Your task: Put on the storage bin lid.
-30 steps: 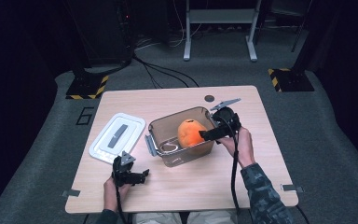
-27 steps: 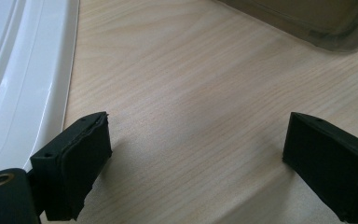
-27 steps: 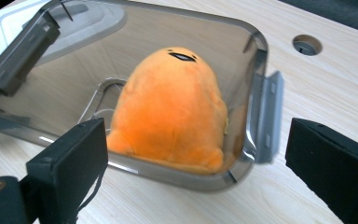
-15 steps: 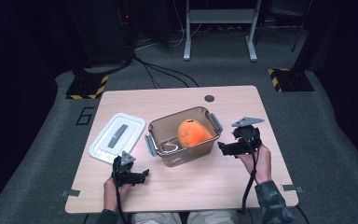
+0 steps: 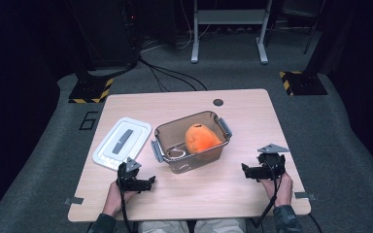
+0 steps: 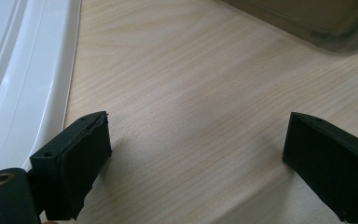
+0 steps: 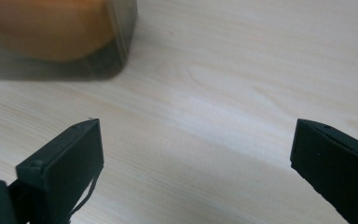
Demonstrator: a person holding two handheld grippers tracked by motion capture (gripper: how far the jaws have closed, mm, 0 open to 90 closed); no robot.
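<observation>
A clear grey plastic box [image 5: 171,156] with side latches stands mid-table, and an orange plush toy [image 5: 200,138] lies inside it. Its white lid [image 5: 121,143] rests flat to the box's left. My left gripper [image 5: 148,181] sits low near the front edge, below the lid, open over bare wood [image 6: 200,154]. My right gripper [image 5: 244,171] rests at the front right, clear of the box, also open with nothing between its jaws [image 7: 196,163]. In the right gripper view the box corner [image 7: 116,56] and the orange toy [image 7: 51,28] lie ahead to the left.
The wooden table [image 5: 199,194] has a round dark cable hole [image 5: 218,102] near its back edge. A small metal piece [image 5: 175,153] lies inside the box by the toy. Dark floor, cables and stand legs surround the table.
My right gripper has pulled back from the box, leaving the orange toy inside, and come down toward the front right of the table. The left gripper has stayed put.
</observation>
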